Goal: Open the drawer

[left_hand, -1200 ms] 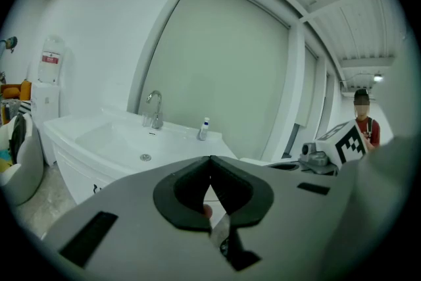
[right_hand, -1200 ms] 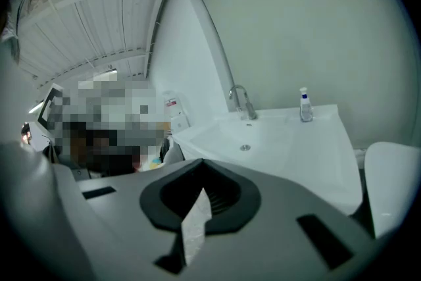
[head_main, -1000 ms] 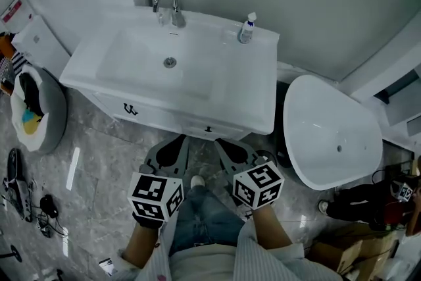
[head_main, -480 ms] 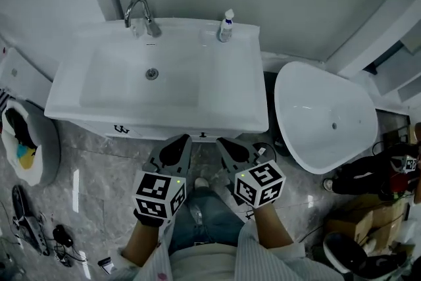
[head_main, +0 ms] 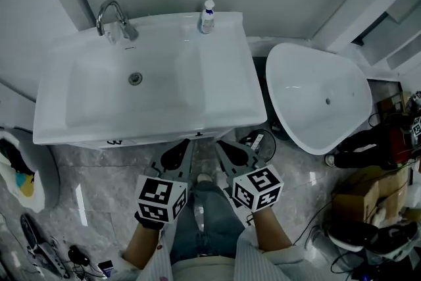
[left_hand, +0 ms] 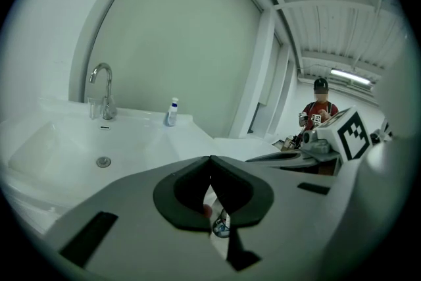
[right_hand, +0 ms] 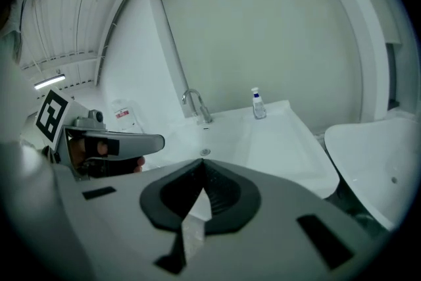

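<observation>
A white vanity with a sink basin [head_main: 105, 99] stands in front of me. Its drawer front [head_main: 158, 139] shows only as a thin strip under the counter edge, with a small dark handle [head_main: 199, 135] near the middle and another [head_main: 116, 141] to the left. My left gripper [head_main: 187, 143] and right gripper [head_main: 217, 143] hover side by side just short of that edge, touching nothing. In the left gripper view the left gripper [left_hand: 210, 158] has its jaws closed tip to tip. In the right gripper view the right gripper [right_hand: 202, 161] is shut the same way, and both are empty.
A chrome faucet [head_main: 113, 16] and a soap bottle [head_main: 208, 15] stand at the back of the counter. A white freestanding tub [head_main: 316, 102] sits close on the right. A person in red [head_main: 388, 141], boxes and cables lie at the right; a bag [head_main: 16, 171] at the left.
The vanity has slid left and upward in the head view, so its drawer fronts are now almost hidden under the counter edge. Both grippers stay shut in about the same spot.
</observation>
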Demonstrator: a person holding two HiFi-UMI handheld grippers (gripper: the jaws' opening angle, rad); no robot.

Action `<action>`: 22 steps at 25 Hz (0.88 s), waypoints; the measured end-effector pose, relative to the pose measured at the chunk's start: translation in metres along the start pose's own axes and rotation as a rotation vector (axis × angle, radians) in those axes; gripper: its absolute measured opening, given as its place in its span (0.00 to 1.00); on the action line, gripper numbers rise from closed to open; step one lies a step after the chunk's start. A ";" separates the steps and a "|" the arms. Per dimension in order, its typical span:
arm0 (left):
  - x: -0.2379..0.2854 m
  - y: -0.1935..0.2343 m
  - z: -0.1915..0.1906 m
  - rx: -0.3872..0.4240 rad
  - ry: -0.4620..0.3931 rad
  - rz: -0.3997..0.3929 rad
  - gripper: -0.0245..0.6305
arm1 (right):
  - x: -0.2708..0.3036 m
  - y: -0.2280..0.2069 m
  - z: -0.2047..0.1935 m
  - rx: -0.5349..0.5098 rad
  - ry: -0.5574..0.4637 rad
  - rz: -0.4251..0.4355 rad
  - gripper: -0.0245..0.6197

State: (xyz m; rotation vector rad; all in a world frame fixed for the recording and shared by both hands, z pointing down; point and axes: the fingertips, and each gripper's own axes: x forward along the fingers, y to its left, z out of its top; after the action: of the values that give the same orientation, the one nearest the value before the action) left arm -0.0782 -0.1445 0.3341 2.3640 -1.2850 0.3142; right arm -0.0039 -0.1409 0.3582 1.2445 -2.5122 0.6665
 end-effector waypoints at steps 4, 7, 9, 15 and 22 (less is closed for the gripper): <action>0.008 -0.002 -0.018 0.009 0.017 -0.036 0.06 | 0.003 -0.004 -0.017 0.002 0.006 -0.024 0.05; 0.014 -0.002 -0.033 0.030 0.035 -0.056 0.06 | 0.008 -0.004 -0.031 0.002 0.013 -0.031 0.05; 0.018 0.001 -0.044 0.038 0.050 -0.058 0.06 | 0.013 -0.005 -0.040 0.000 0.021 -0.032 0.05; 0.033 0.014 -0.084 0.049 0.100 -0.051 0.06 | 0.032 -0.017 -0.069 0.008 0.021 -0.050 0.05; 0.058 0.026 -0.139 0.060 0.157 -0.048 0.06 | 0.058 -0.040 -0.110 0.006 0.045 -0.077 0.05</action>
State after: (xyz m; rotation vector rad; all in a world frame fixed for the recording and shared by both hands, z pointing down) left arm -0.0673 -0.1340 0.4864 2.3634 -1.1593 0.5191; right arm -0.0032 -0.1454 0.4890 1.3062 -2.4143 0.6760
